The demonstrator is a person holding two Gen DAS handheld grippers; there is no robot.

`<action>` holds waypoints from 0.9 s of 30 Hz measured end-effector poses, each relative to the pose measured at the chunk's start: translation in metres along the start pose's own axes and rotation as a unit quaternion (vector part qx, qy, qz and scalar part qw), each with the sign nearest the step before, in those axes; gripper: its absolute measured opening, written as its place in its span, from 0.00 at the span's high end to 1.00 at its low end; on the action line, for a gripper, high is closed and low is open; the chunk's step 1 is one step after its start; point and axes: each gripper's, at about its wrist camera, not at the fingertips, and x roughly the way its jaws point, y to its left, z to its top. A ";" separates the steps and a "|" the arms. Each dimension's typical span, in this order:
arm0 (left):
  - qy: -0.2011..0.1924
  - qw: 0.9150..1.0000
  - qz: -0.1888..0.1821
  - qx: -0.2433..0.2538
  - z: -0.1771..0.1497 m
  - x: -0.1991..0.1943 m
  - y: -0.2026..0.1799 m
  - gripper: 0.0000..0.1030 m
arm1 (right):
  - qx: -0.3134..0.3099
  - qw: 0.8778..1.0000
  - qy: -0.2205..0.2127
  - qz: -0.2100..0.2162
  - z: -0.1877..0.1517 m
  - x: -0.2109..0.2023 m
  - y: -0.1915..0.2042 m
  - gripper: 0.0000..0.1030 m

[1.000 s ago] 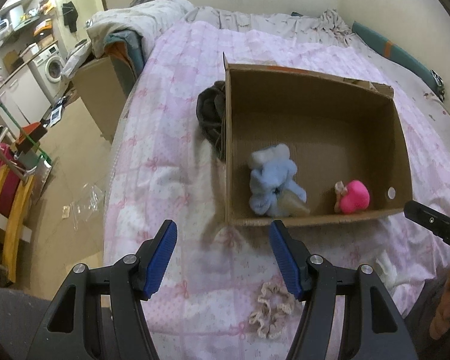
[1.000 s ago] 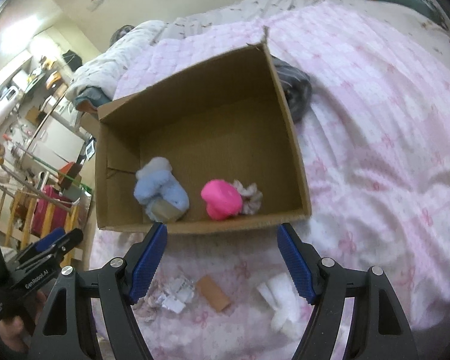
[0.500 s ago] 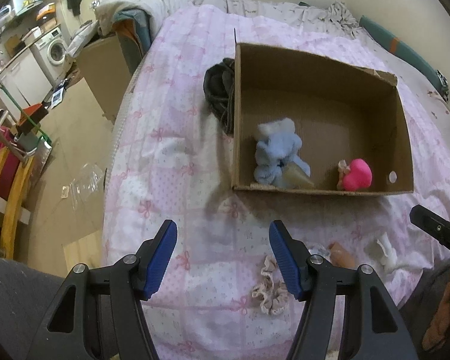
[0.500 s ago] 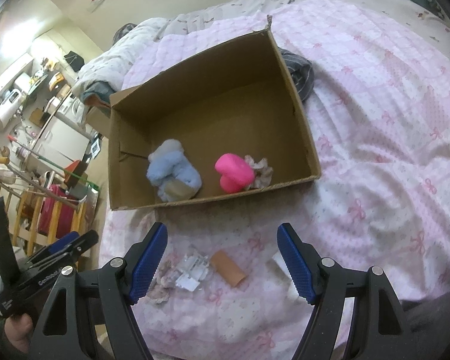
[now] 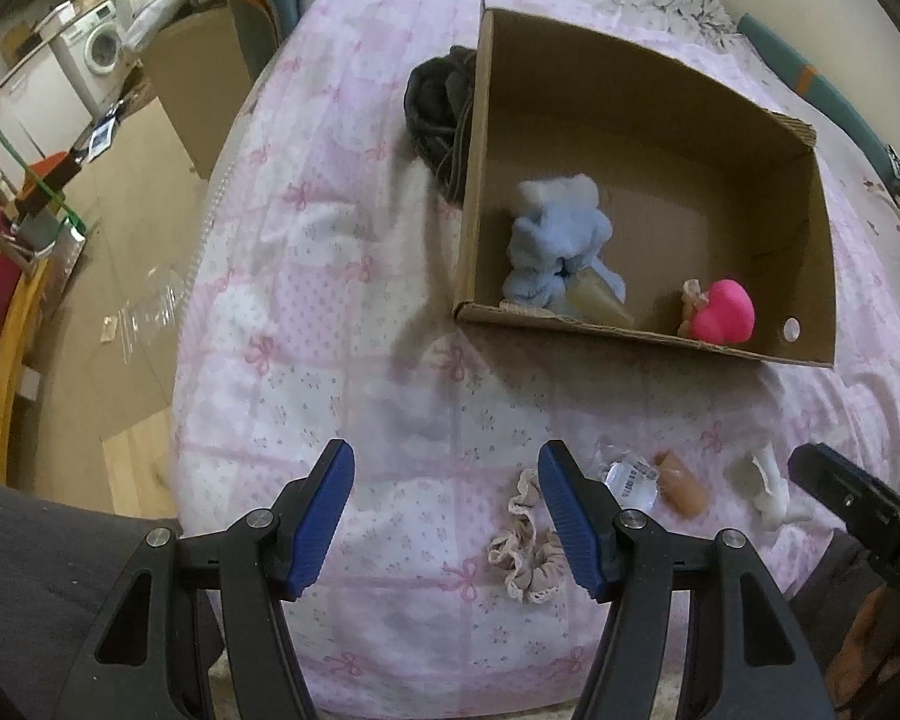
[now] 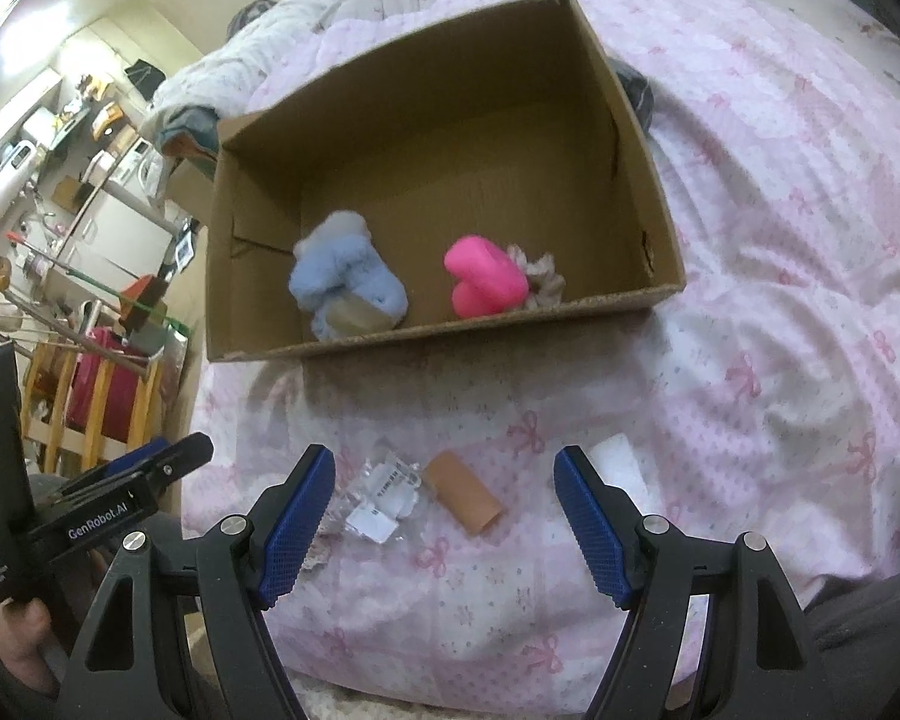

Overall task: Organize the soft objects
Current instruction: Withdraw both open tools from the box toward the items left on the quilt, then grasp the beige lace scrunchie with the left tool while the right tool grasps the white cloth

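Observation:
An open cardboard box (image 5: 648, 90) (image 6: 450, 138) lies on a pink bedspread. Inside it are a fluffy blue plush (image 5: 555, 246) (image 6: 345, 279), a bright pink soft toy (image 5: 723, 312) (image 6: 483, 279) and a small frilly piece (image 6: 540, 276). In front of the box lie a beige scrunchie (image 5: 525, 540), a crumpled clear wrapper (image 5: 627, 477) (image 6: 384, 492), a tan cylinder (image 5: 681, 483) (image 6: 465, 495) and a white soft piece (image 5: 765, 483) (image 6: 621, 465). My left gripper (image 5: 447, 516) is open above the bedspread, its right finger beside the scrunchie. My right gripper (image 6: 444, 522) is open above the wrapper and cylinder.
A dark garment (image 5: 435, 102) is bunched against the box's left wall. The bed edge drops to a floor (image 5: 114, 276) with cardboard sheets, plastic wrap and a yellow rack (image 5: 0, 324). A washing machine (image 5: 99, 51) stands far left. Rumpled bedding lies beyond the box.
Both grippers have pulled back from the box toward the near bed edge, bringing the scrunchie, wrapper, cylinder and white piece more fully into view. Both stay open.

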 end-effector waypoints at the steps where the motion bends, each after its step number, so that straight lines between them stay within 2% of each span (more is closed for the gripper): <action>1: 0.004 1.000 0.000 -0.002 0.000 0.002 0.000 0.41 | 0.002 1.000 0.003 0.000 0.000 0.002 -0.001 0.23; 11: 0.022 1.000 0.003 -0.018 0.003 0.016 0.008 0.41 | 0.017 1.000 0.012 0.001 0.000 0.004 -0.008 0.23; 17: 0.063 0.996 -0.003 -0.061 0.001 0.036 0.025 0.41 | 0.038 0.999 0.019 -0.006 0.003 0.008 -0.022 0.23; 21: 0.120 0.990 -0.047 -0.062 -0.007 0.057 0.018 0.41 | 0.054 0.998 0.021 -0.006 0.005 0.009 -0.029 0.22; 24: 0.138 0.988 -0.068 -0.022 -0.017 0.064 -0.004 0.41 | 0.059 0.998 0.021 -0.006 0.006 0.010 -0.030 0.22; 25: 0.147 0.987 -0.066 0.015 -0.022 0.067 -0.018 0.41 | 0.059 0.998 0.021 -0.008 0.006 0.010 -0.030 0.22; 27: 0.136 0.986 -0.030 0.088 -0.030 0.066 -0.040 0.41 | 0.057 0.998 0.024 -0.018 0.005 0.012 -0.030 0.22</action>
